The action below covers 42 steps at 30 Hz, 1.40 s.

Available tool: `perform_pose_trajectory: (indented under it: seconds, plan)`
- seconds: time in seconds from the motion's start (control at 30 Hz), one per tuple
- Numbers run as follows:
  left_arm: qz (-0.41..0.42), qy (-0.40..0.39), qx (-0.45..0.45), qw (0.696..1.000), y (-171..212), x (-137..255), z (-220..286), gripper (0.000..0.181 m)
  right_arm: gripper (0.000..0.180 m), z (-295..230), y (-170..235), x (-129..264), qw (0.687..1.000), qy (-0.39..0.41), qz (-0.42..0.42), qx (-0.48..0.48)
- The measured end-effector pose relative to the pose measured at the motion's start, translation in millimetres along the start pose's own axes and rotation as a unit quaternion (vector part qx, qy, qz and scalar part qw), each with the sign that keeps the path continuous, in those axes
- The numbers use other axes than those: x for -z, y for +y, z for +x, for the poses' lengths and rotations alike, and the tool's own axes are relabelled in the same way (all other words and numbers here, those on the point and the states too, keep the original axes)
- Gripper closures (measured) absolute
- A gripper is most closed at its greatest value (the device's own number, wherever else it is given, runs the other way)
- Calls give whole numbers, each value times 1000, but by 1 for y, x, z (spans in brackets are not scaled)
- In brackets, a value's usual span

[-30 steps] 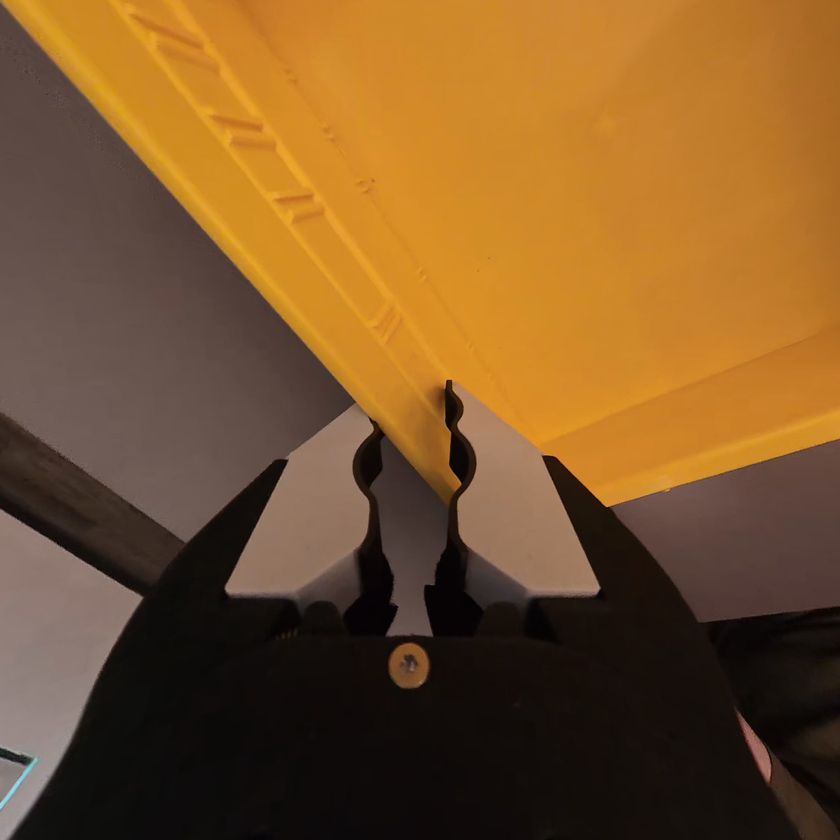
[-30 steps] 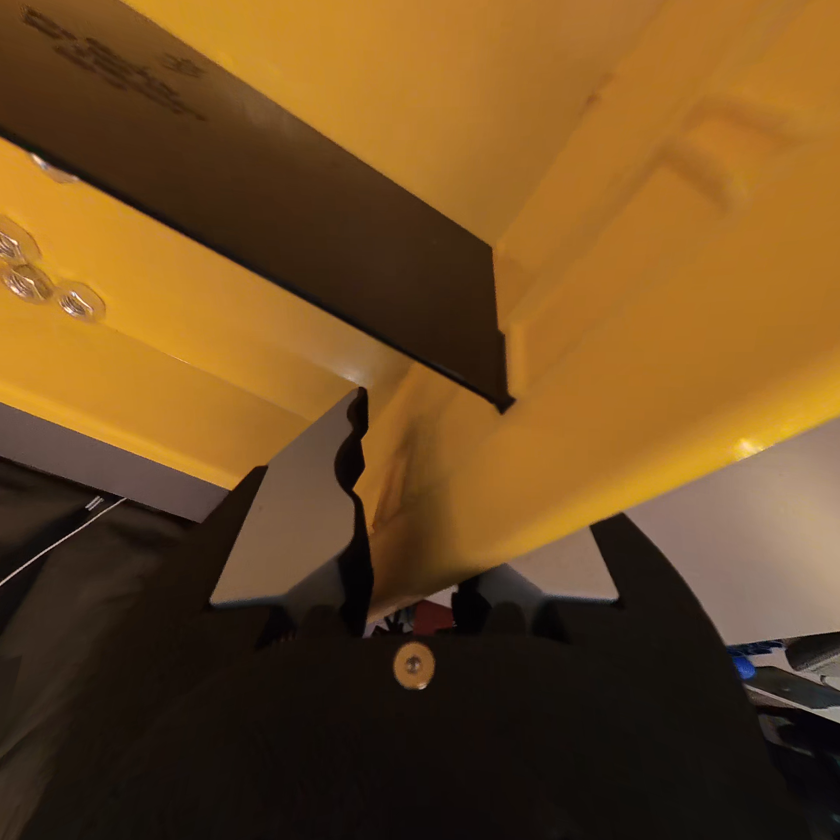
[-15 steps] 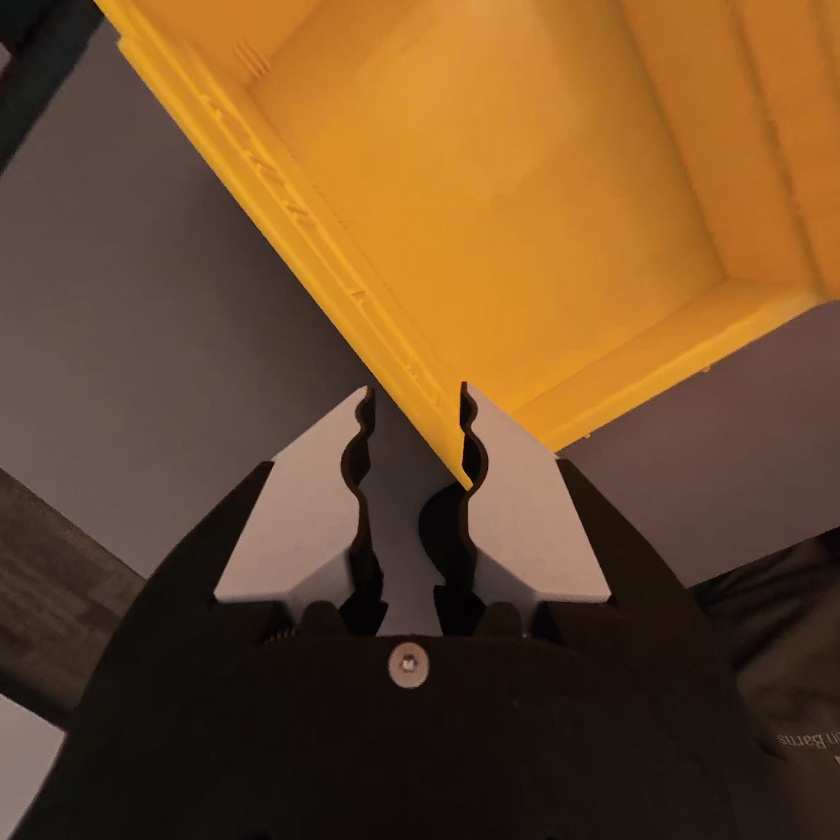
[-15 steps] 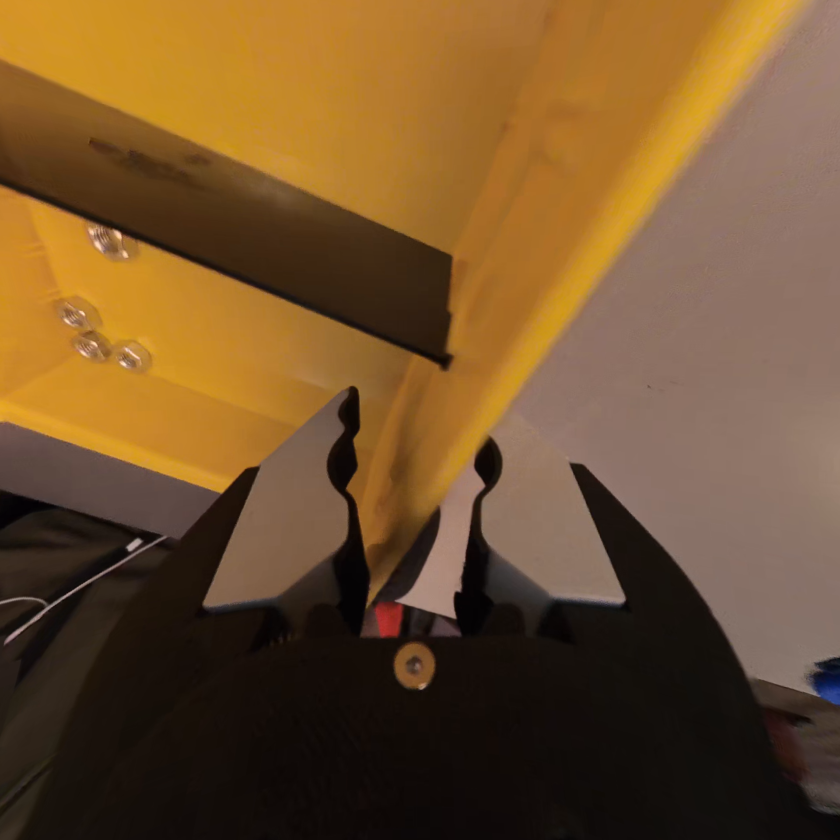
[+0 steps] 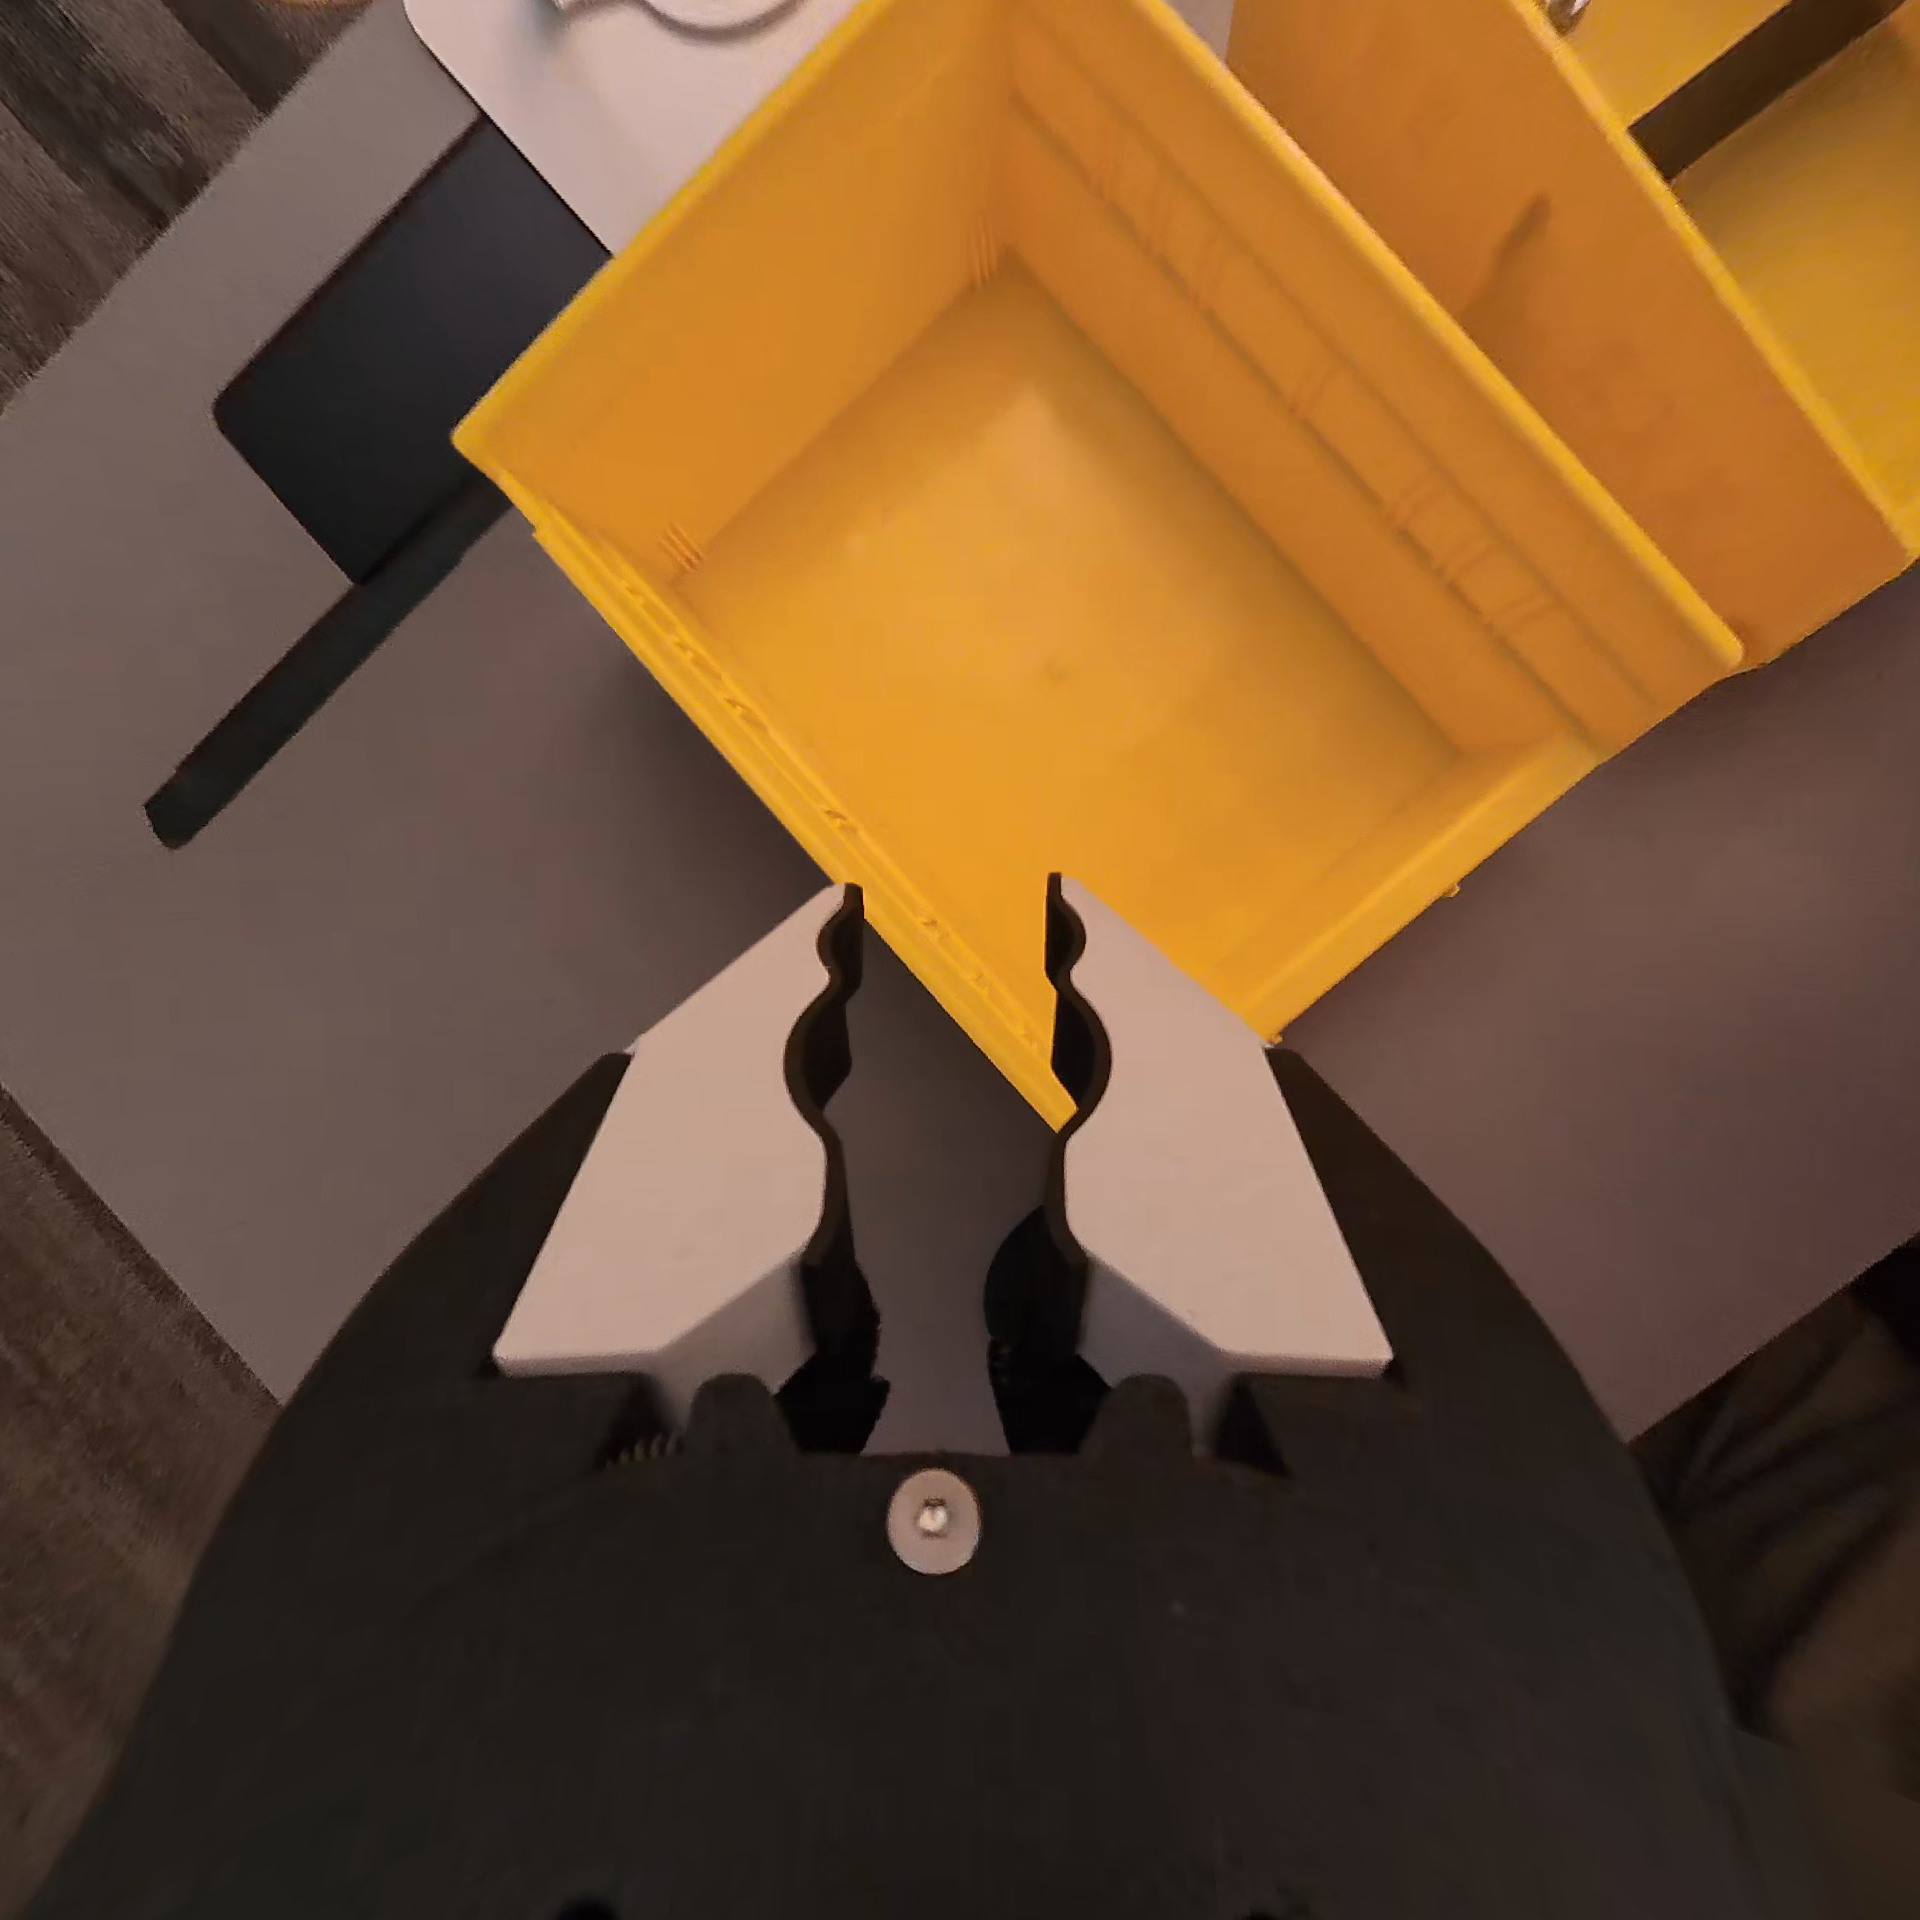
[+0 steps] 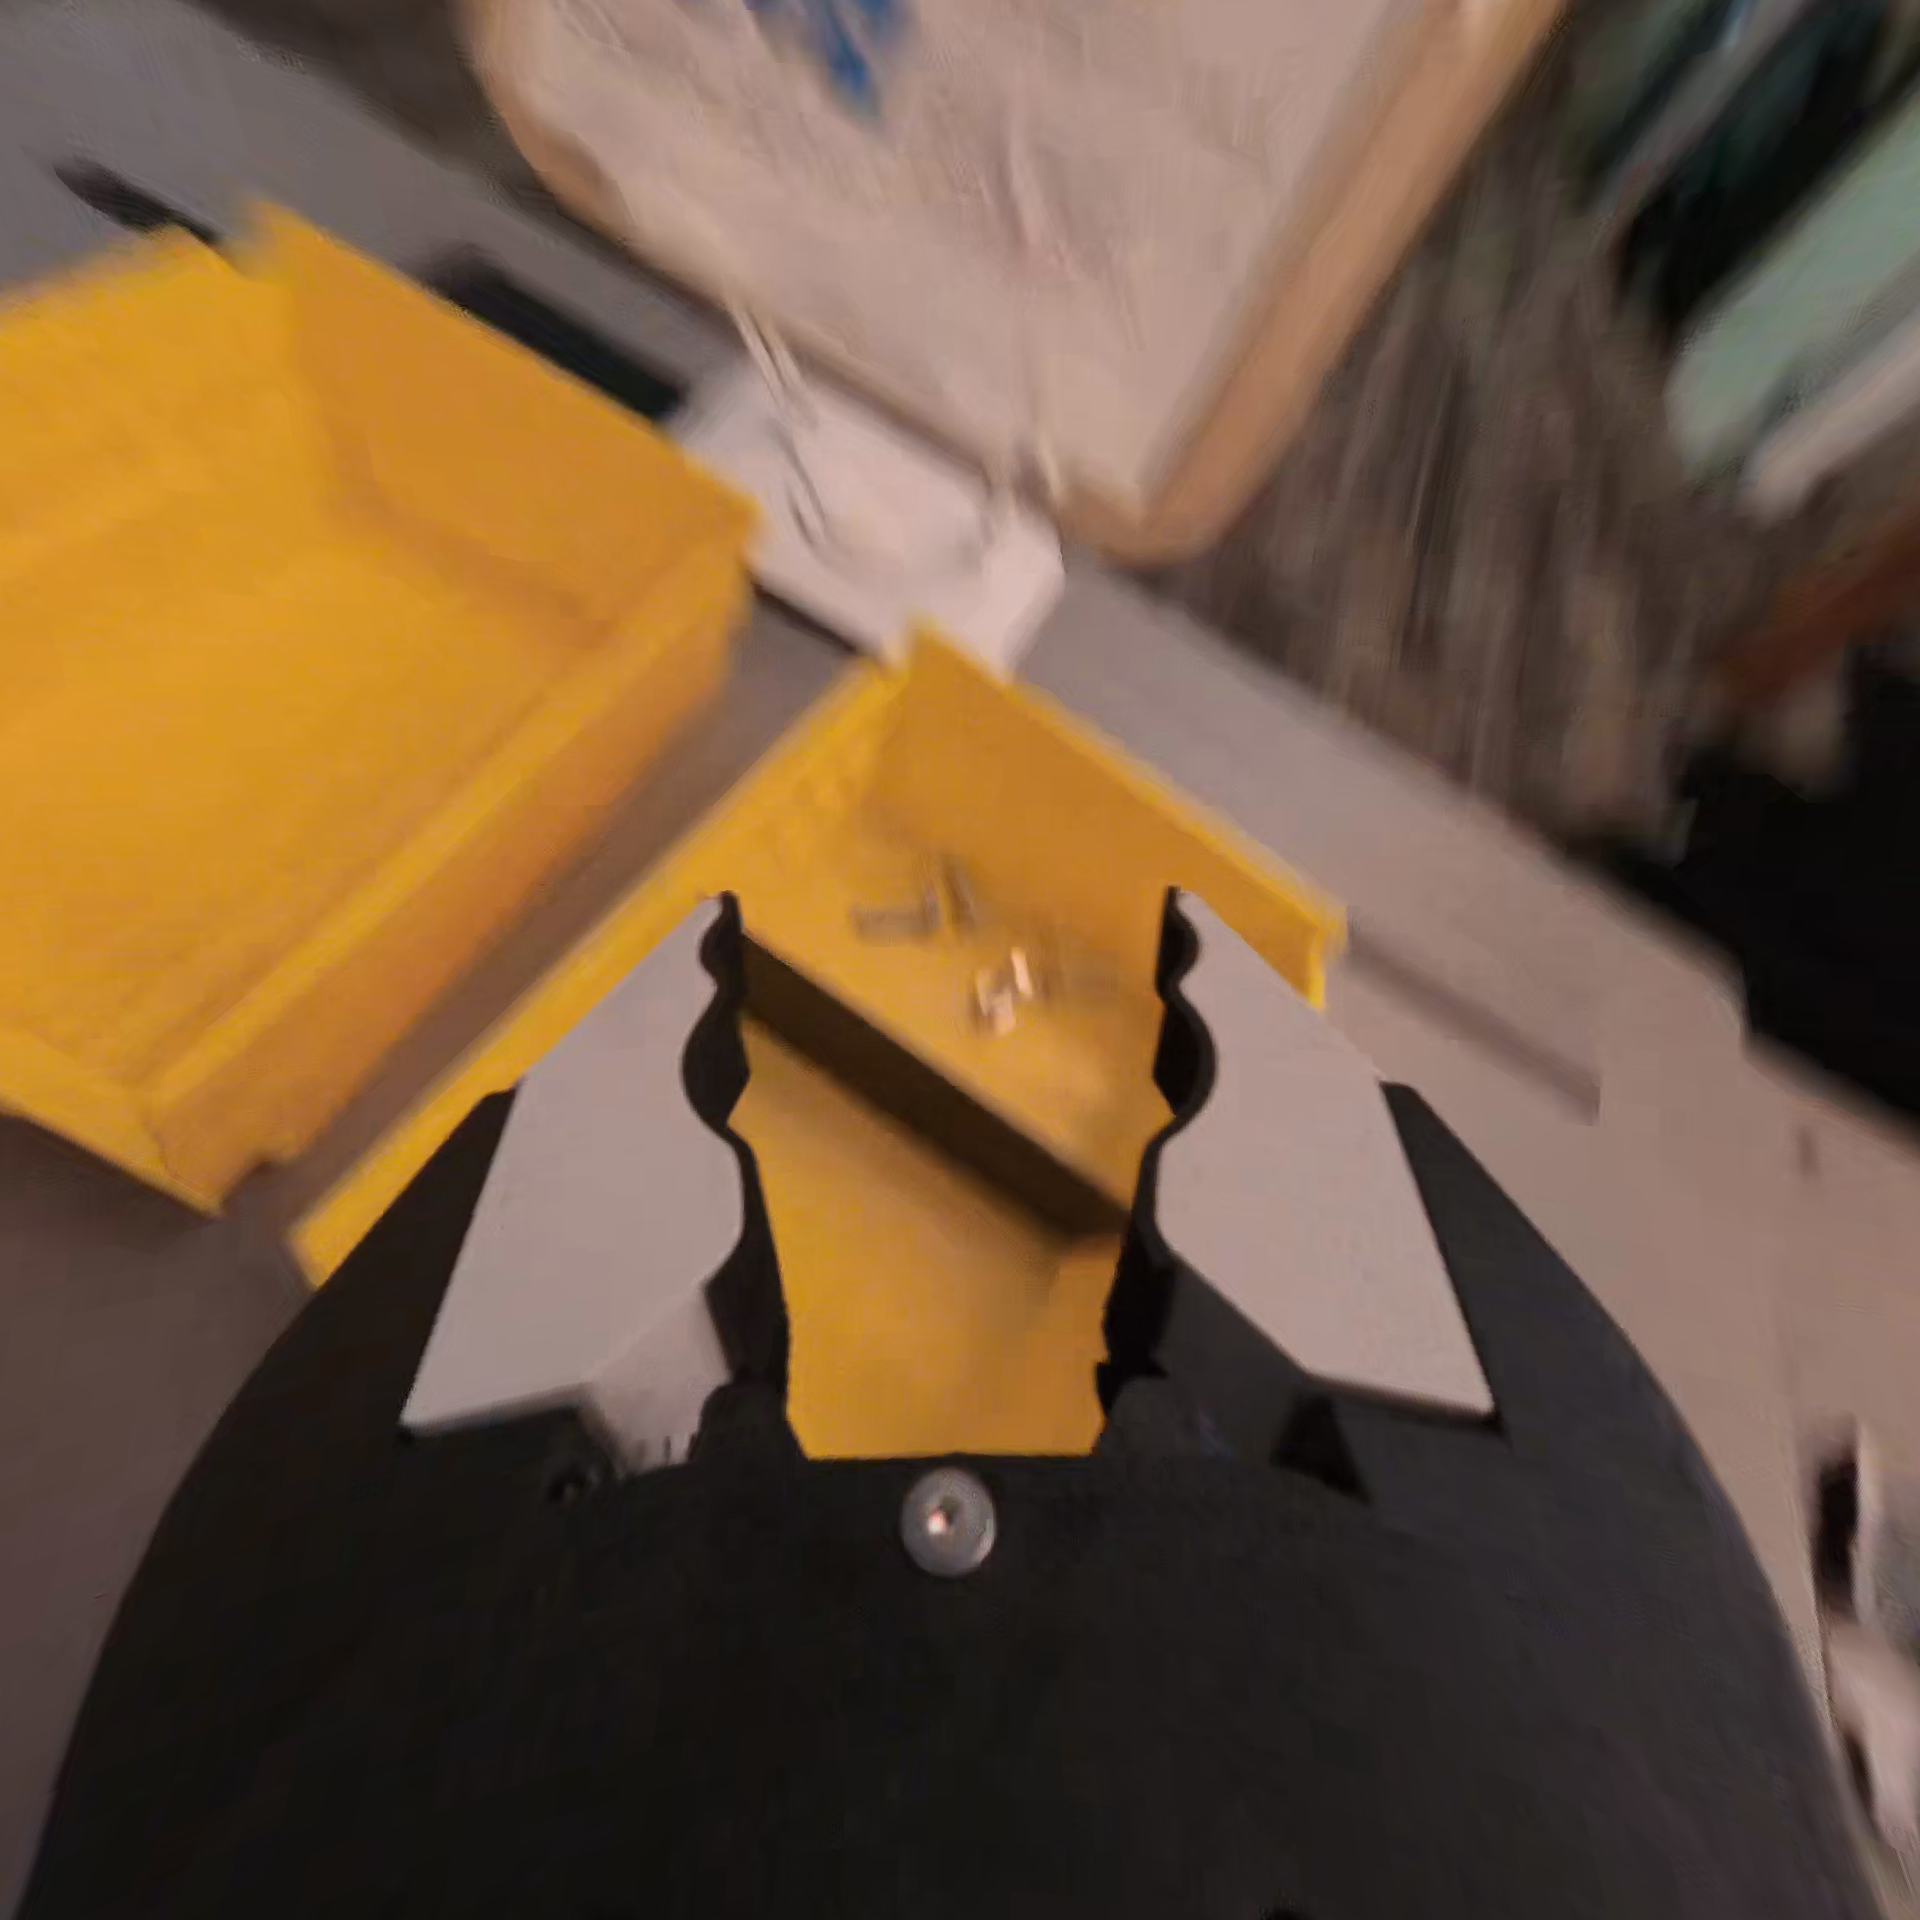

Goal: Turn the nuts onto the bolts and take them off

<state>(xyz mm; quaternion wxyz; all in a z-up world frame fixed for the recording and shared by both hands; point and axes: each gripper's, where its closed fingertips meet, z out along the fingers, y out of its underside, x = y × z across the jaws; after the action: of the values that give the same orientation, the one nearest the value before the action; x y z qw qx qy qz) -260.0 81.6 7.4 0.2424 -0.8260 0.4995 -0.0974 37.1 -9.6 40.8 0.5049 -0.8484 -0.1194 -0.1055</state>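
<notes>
An empty yellow bin (image 5: 1039, 623) sits on the grey table (image 5: 312, 987). My left gripper (image 5: 954, 888) is open and empty, raised above the bin's near corner. A second yellow bin (image 6: 810, 852) with a black divider (image 6: 935, 1101) holds several small metal bolts or nuts (image 6: 914, 914); the view is too blurred to tell which. My right gripper (image 6: 951, 899) is wide open and empty above this bin. The empty bin also shows to the left in the right wrist view (image 6: 312, 675), and the second bin at the top right of the left wrist view (image 5: 1558, 260).
A black slot (image 5: 364, 436) cuts into the table left of the empty bin. A white board with a tan rim (image 6: 1039, 260) lies beyond the bins. Dark floor shows past the table edge (image 5: 104, 1299). Dark cloth (image 5: 1787, 1455) lies at the right.
Both grippers have pulled up and back from the bin walls they straddled. The right gripper has opened wider. The bins now show whole from above.
</notes>
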Motion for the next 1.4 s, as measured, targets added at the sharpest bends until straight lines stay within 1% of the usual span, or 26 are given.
perform_pose_trajectory:
  seconds: [0.03,0.07,0.1,0.13,0.17,0.2,0.23,0.27,0.33,0.37,0.4,0.5,0.57,0.6,0.7,0.73,0.8,0.93,1.0,1.03,1.1,1.2,1.37,1.4]
  plan:
    - [7,-1,1,1000,-1,2,-1,147,89,-24,-25,-4,996,-23,70,50]
    - [13,-2,2,1000,-2,4,-2,147,80,-49,-39,-12,988,-55,104,102]
    - [18,-2,2,1000,-2,6,-2,147,80,-63,-41,-26,985,-66,87,133]
    - [21,0,2,1000,-2,7,-2,147,77,-68,-37,-41,986,-61,53,148]
    - [22,3,1,1000,-1,8,-1,147,78,-78,-32,-55,985,-78,26,155]
    - [21,5,-2,1000,1,8,0,147,78,-93,-28,-65,982,-112,10,152]
    - [21,5,-5,1000,2,9,0,147,78,-103,-25,-73,980,-130,2,150]
    - [21,6,-7,1000,3,10,0,147,78,-107,-24,-79,978,-126,0,165]
    - [29,10,-9,1000,3,12,1,147,79,-106,-24,-87,969,-93,5,230]
    - [33,15,-8,999,3,14,2,147,82,-110,-21,-89,966,-92,-2,241]
    - [37,19,-8,999,2,15,2,147,84,-118,-16,-90,967,-114,-20,226]
    - [42,27,-6,999,4,16,1,147,84,-139,0,-95,970,-185,-101,119]
    - [43,32,-4,999,5,16,0,147,83,-155,3,-99,959,-237,-148,43]
    - [43,34,-3,999,6,17,0,147,86,-157,6,-102,953,-244,-178,9]
    - [44,34,-8,998,7,18,1,147,96,-162,18,-111,929,-247,-269,-59]
    - [47,33,-13,998,7,19,1,147,102,-163,21,-114,923,-244,-290,-70]
    - [62,37,-21,997,3,23,3,149,110,-163,28,-122,915,-222,-329,-76]
    - [68,44,-27,996,1,25,7,150,127,-163,46,-133,887,-194,-411,-83]
    - [61,41,-32,997,3,23,7,150,146,-155,53,-137,881,-169,-435,-72]
    - [59,40,-34,997,3,23,8,150,149,-155,55,-137,874,-172,-447,-79]
    - [62,33,-40,997,2,23,7,150,160,-160,58,-136,856,-188,-465,-124]
    - [80,35,-44,995,-3,28,8,152,164,-165,63,-134,833,-208,-483,-170]
    - [121,26,-42,991,-14,39,6,154,172,-166,58,-138,814,-224,-480,-237]
    - [137,25,-37,990,-19,43,5,154,171,-167,54,-139,811,-233,-473,-254]
